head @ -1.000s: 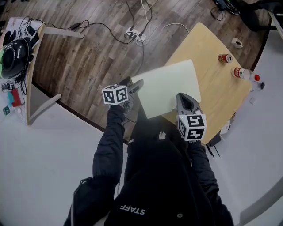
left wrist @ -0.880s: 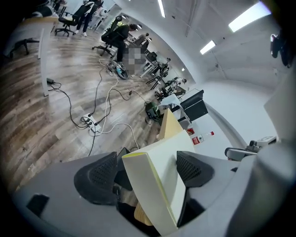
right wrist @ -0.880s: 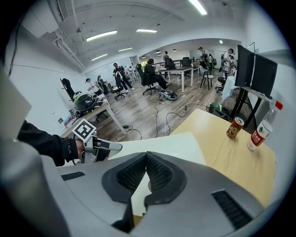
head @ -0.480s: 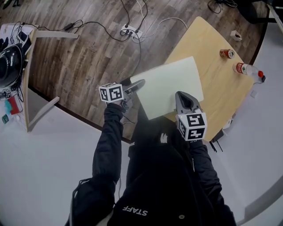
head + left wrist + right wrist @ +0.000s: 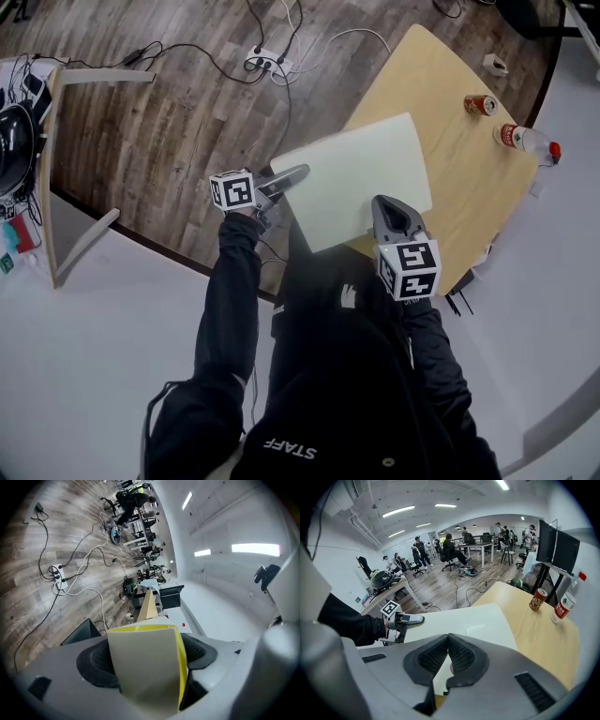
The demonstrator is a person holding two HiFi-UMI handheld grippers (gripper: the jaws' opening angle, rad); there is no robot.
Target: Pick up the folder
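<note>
Folder: flat on the near-left corner of the desk, one corner overhanging the desk edge above the wooden floor.

Risk, as judged: sliding off the desk on closing, with only the overhanging corner between the fingers of the left gripper; bending or fanning open of the thin cover on lifting from a single corner. Likely causes: shallow bite, smooth surface, early lift.

Appearance: pale cream outer cover, thin, rectangular with rounded corners; bright yellow along the inner edge in the left gripper view.

Left gripper: fingers released and spread wide, folder corner between them, pads not pressing.

Right gripper: fingers clenched, tips together, nothing between, poised over the folder's near edge; contact not discernible.

Beyond, well apart: drinks can and plastic bottle at the far desk edge.
</note>
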